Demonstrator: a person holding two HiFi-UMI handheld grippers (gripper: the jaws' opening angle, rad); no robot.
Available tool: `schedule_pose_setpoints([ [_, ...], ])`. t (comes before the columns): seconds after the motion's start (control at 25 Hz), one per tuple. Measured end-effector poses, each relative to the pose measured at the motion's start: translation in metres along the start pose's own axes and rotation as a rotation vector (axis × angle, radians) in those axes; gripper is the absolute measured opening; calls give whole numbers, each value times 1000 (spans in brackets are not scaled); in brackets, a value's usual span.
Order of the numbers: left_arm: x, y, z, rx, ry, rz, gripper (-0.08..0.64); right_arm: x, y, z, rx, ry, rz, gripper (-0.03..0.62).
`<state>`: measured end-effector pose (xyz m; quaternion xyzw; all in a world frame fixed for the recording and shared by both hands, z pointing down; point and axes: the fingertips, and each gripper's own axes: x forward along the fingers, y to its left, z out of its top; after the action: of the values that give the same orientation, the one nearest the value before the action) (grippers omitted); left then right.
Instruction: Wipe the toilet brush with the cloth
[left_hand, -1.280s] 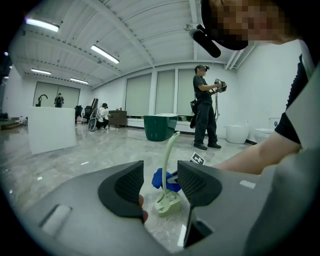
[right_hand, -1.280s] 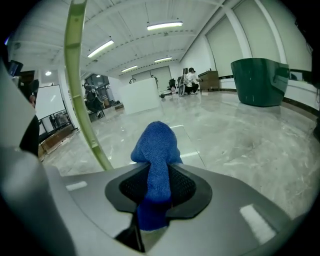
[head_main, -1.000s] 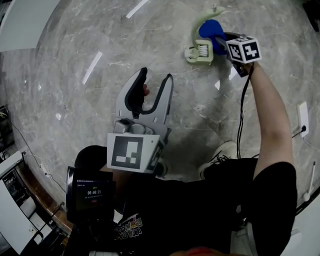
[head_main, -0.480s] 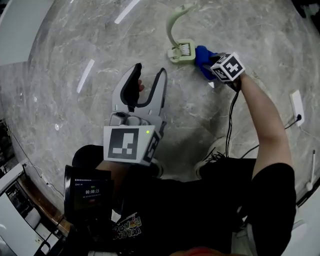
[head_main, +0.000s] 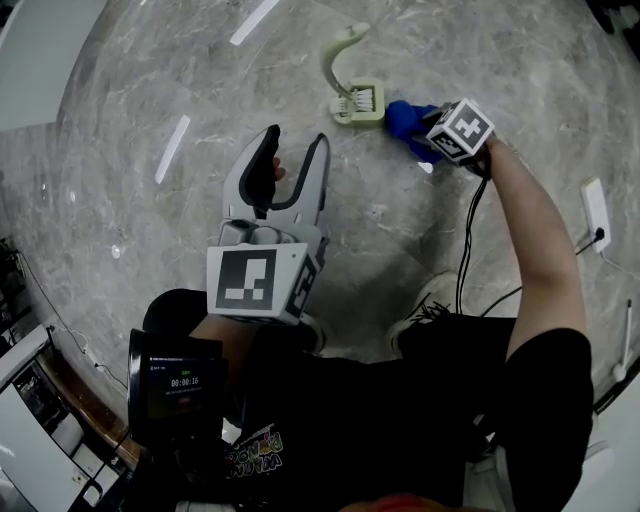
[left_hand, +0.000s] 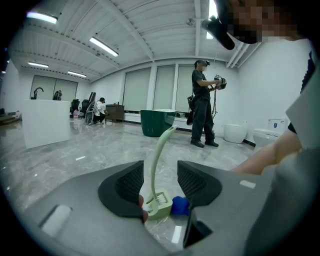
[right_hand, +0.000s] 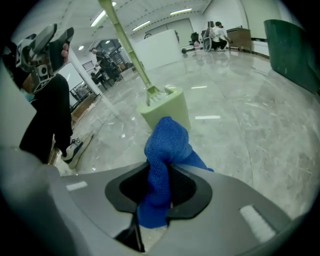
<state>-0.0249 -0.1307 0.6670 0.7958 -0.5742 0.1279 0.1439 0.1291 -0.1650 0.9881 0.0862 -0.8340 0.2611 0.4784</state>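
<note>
A pale green toilet brush (head_main: 345, 68) stands upright in its square holder (head_main: 359, 103) on the grey marble floor, its curved handle rising away from me. My right gripper (head_main: 424, 140) is shut on a blue cloth (head_main: 406, 119) and holds it low, just right of the holder. In the right gripper view the blue cloth (right_hand: 165, 150) bunches between the jaws, with the holder (right_hand: 165, 107) right behind it. My left gripper (head_main: 295, 165) stands open, apart from the brush and nearer to me. Through its jaws I see the brush (left_hand: 156, 165) and the cloth (left_hand: 179, 205) farther off.
The marble floor (head_main: 150, 120) spreads all round the holder. A white wall socket (head_main: 594, 214) with a cable lies at the right. Other people (left_hand: 203, 102) and a dark green tub (left_hand: 157, 122) are far across the hall. My shoe (head_main: 432, 305) is below the right arm.
My right gripper has come down with the blue cloth from beside the brush handle to floor level at the holder's right side. The left gripper has hardly moved.
</note>
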Motion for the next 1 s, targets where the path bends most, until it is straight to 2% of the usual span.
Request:
schedule_pose_setpoints([
  [0.08, -2, -1, 1, 3, -5, -6, 213, 0, 17, -6, -25, 46, 60, 103],
  [0.16, -3, -1, 4, 5, -10, -10, 213, 5, 36, -2, -44, 51, 105, 103],
  [0.32, -1, -1, 9, -2, -18, -10, 213, 24, 62, 21, -71, 23, 144, 103],
  [0.44, -4, 1, 4, 3, -5, -2, 213, 41, 78, 35, -55, 5, 159, 103],
  [0.68, -17, 9, 13, -6, -33, 9, 213, 59, 89, 70, 65, -123, 142, 104],
  [1.0, -22, 11, 15, -15, -30, 21, 213, 61, 65, 90, 186, -222, 31, 103],
])
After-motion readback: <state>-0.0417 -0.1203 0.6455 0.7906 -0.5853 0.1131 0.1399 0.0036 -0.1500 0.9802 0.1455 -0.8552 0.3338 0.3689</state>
